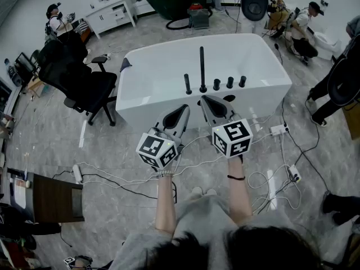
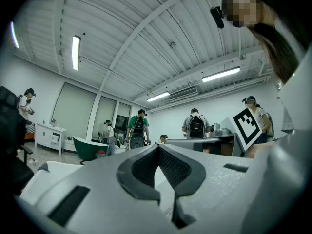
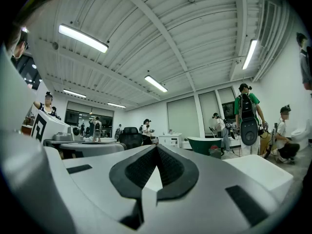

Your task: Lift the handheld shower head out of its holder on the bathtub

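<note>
A white bathtub (image 1: pixel 157 72) fills the middle of the head view. On its near rim stands a row of black fittings: a tall slim handheld shower head (image 1: pixel 202 66) upright in its holder, a shorter post (image 1: pixel 187 84) to its left and three knobs (image 1: pixel 229 82) to its right. My left gripper (image 1: pixel 183 109) and right gripper (image 1: pixel 205 99) hover side by side just short of that rim, both shut and holding nothing. In the left gripper view the left gripper (image 2: pixel 157 147) has its pads meeting at the tip. The right gripper (image 3: pixel 157 147) looks the same in the right gripper view. Neither gripper view shows the fittings.
A black office chair (image 1: pixel 79 80) stands left of the tub. White and black cables and power strips (image 1: pixel 279 130) lie on the floor around my feet. A dark green tub (image 1: pixel 174 1) and a white cabinet (image 1: pixel 112 13) stand at the back, with people around the room.
</note>
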The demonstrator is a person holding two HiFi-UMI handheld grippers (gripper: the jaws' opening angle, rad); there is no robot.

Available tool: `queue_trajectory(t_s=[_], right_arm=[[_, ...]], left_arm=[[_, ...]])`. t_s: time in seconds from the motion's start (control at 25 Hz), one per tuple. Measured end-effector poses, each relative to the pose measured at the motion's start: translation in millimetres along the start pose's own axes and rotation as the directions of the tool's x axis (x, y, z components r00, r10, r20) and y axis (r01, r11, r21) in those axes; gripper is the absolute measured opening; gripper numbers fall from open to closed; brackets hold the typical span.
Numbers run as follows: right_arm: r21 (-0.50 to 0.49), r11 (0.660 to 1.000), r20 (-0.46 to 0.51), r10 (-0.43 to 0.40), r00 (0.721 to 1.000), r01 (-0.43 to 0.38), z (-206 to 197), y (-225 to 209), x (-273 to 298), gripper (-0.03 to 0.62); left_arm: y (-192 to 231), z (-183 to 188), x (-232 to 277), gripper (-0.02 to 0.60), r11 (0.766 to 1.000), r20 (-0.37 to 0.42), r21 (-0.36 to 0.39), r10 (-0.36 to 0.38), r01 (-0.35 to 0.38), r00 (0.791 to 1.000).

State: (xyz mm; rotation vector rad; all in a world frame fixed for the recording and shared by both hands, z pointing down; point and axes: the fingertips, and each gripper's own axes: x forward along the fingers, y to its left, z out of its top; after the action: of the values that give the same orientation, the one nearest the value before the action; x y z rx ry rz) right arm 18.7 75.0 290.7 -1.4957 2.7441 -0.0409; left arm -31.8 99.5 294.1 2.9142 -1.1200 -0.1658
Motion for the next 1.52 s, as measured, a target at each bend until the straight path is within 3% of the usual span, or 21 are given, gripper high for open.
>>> queue_trajectory(t_s=[0.32, 0.48, 0.6, 0.76, 1.16, 1.52], right_arm=[[0.003, 0.999, 0.009, 0.034, 0.999, -0.034, 7, 2, -12, 0.0], [-0.049, 0.997, -0.022, 0.062, 0.998, -0.063, 5, 4, -13, 0.0], [-0.078, 0.993, -0.043, 0.091, 0.995, -0.094, 1, 7, -17, 0.0], [-0.038, 0.994, -0.034, 0.099, 0.994, -0.101, -8, 0, -27, 0.0], [0.01, 0.993, -0.075, 0.119, 0.99, -0.119, -39, -16, 10, 0.0], [-0.011, 0.993, -0.086, 0.115, 0.99, -0.116, -40, -47, 75, 0.0]], left_arm=[[-15, 8, 0, 0.005, 1.0, 0.006, 0.022, 0.0, 0.0, 1.0], [-18, 9, 3, 0.005, 1.0, 0.006, 0.03, 0.006, -0.006, 1.0], [-23, 5, 5, 0.005, 1.0, 0.003, 0.016, 0.021, -0.021, 1.0], [-34, -12, 4, 0.005, 0.999, -0.022, -0.011, 0.032, -0.032, 0.999], [1, -44, 13, 0.005, 0.996, -0.086, -0.035, 0.078, -0.081, 0.993], [65, -48, 53, 0.005, 0.996, -0.066, -0.051, 0.074, -0.078, 0.995]])
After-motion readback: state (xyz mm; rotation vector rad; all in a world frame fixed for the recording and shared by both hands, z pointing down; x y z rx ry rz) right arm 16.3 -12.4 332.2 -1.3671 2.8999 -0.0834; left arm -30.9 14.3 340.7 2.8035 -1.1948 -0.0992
